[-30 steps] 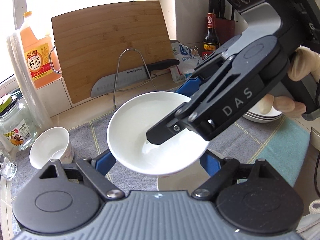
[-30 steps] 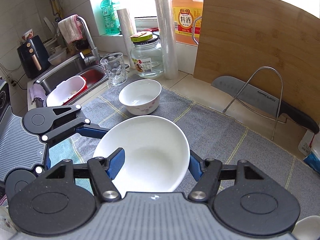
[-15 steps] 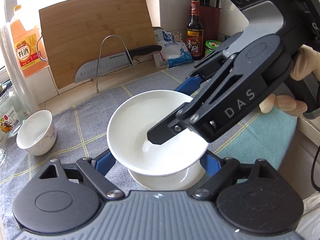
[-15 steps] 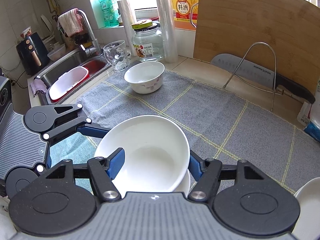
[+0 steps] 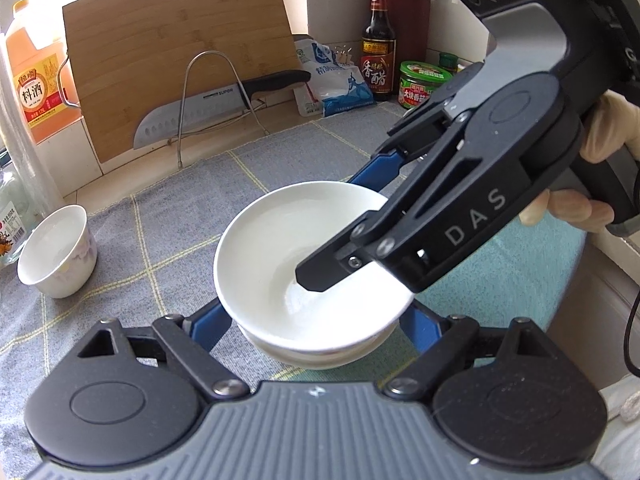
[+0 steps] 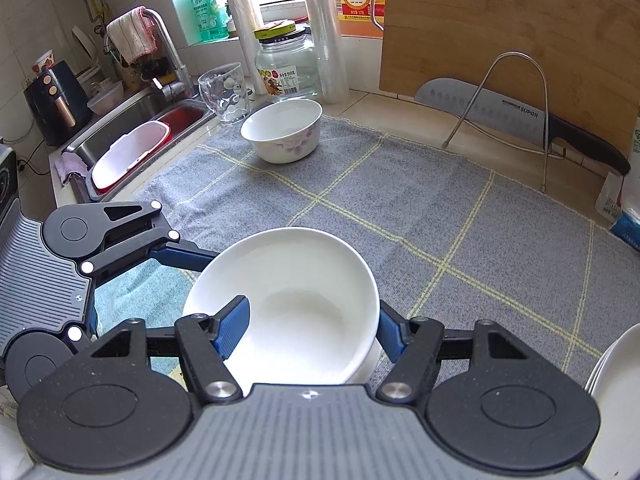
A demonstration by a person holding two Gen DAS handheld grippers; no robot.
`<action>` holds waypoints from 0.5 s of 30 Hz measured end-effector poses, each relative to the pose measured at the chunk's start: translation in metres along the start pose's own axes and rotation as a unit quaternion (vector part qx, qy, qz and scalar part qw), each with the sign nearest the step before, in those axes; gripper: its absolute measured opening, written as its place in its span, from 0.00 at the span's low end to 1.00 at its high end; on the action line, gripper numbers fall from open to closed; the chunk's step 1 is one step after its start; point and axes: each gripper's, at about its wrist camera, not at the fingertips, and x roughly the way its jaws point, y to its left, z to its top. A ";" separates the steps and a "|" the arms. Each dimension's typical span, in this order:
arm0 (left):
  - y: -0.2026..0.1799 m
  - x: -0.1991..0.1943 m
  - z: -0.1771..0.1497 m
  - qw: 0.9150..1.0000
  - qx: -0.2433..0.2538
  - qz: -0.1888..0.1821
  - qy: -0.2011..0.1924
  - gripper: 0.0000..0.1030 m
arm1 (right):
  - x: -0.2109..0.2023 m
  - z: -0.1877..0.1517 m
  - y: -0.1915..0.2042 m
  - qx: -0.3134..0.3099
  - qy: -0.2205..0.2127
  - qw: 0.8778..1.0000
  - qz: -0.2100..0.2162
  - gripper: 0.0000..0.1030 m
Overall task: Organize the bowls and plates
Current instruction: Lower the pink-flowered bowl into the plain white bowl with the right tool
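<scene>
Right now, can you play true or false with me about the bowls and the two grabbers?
1. The right gripper pinches the white bowl, one of its fingers inside the rim. True.
2. The bowl sits over another white dish. True.
3. The flowered bowl is stacked in it. False: it stands apart on the grey mat.
4. The knife lies in the sink. False: it rests against the cutting board.

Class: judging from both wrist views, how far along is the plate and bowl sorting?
Done: plates stacked at right. In hand: both the right gripper and left gripper hold the white bowl onto another bowl. Left: the flowered bowl stands apart.
</scene>
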 end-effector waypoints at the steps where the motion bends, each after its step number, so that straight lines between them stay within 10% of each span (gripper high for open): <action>1: 0.000 0.000 0.000 1.000 0.000 -0.001 0.001 0.87 | 0.001 0.000 0.000 0.000 0.002 1.000 0.000 0.70; 15: 0.000 0.004 0.001 1.000 0.004 0.001 0.007 0.87 | 0.004 -0.002 -0.002 0.002 0.002 1.000 -0.004 0.70</action>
